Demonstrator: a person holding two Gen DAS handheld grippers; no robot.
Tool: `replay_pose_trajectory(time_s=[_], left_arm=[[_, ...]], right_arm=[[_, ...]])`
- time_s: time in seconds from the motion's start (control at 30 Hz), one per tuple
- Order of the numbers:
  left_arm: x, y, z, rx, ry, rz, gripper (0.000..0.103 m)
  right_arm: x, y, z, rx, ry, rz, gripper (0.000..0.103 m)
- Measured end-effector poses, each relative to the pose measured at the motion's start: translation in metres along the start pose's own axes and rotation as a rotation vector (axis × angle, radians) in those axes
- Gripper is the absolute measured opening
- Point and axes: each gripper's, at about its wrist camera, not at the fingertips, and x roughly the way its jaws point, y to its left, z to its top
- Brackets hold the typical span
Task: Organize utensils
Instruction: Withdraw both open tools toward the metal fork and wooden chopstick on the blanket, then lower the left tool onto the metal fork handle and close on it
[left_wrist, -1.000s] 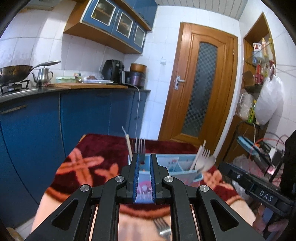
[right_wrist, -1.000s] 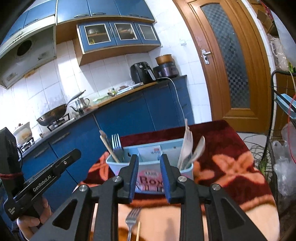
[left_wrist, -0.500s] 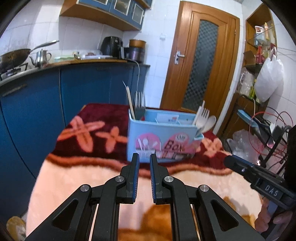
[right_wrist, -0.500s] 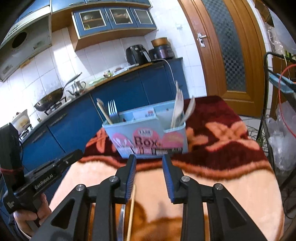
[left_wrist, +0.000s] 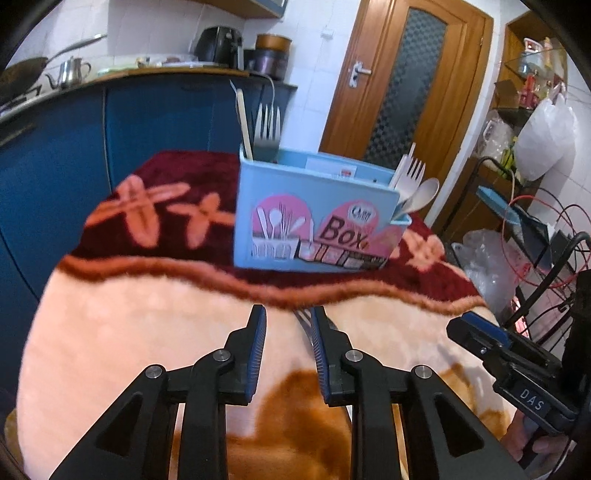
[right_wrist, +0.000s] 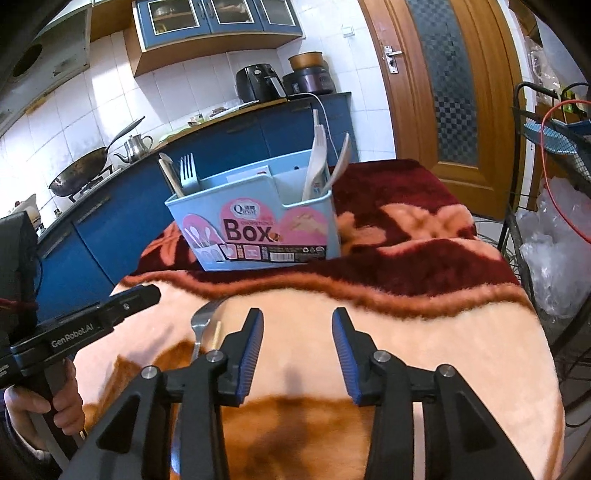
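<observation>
Landmark: light-blue utensil box (right_wrist: 258, 221), printed "Box" on a pink-patterned front, standing on the dark red band of a plush blanket (right_wrist: 443, 332) that is covering the worktop.

Left end of box: a metal fork (right_wrist: 189, 170), tines up, is standing beside a wooden stick (right_wrist: 170, 180). Right end of box: a white plastic fork (left_wrist: 408, 173) and a white spoon (left_wrist: 424, 194) are leaning together, heads up.

In front of box, on the peach part of the blanket: a loose metal fork (right_wrist: 201, 326) is lying flat with a wooden stick (right_wrist: 216, 334) just beside it.

Left tool (left_wrist: 288, 314): jaws have just been opening, now standing narrowly apart, gripping nothing; the loose fork's tines are showing just beyond the right jaw, contact unclear.

Right tool (right_wrist: 297, 315): jaws have just been opening, now standing moderately apart, empty, hovering over bare blanket to the right of the loose fork.
</observation>
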Motion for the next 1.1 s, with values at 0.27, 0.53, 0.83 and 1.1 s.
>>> replay_pose_trajectory(time_s=[0.27, 0.53, 0.83, 1.1], left_arm=[[0.024, -0.003, -0.003, -0.022, 0.080, -0.036, 0.025], [0.042, -0.006, -0.006, -0.049, 0.140, -0.086, 0.025], [0.055, -0.005, -0.007, -0.110, 0.186, -0.186, 0.025], [0.059, -0.003, -0.007, -0.147, 0.188, -0.235, 0.015]], right_arm=[[0.006, -0.006, -0.002, 0.010, 0.011, 0.021, 0.048], [0.011, -0.018, -0.003, 0.044, 0.019, 0.019, 0.048], [0.017, -0.026, -0.005, 0.062, 0.032, 0.029, 0.048], [0.018, -0.025, -0.007, 0.072, 0.040, 0.039, 0.048]])
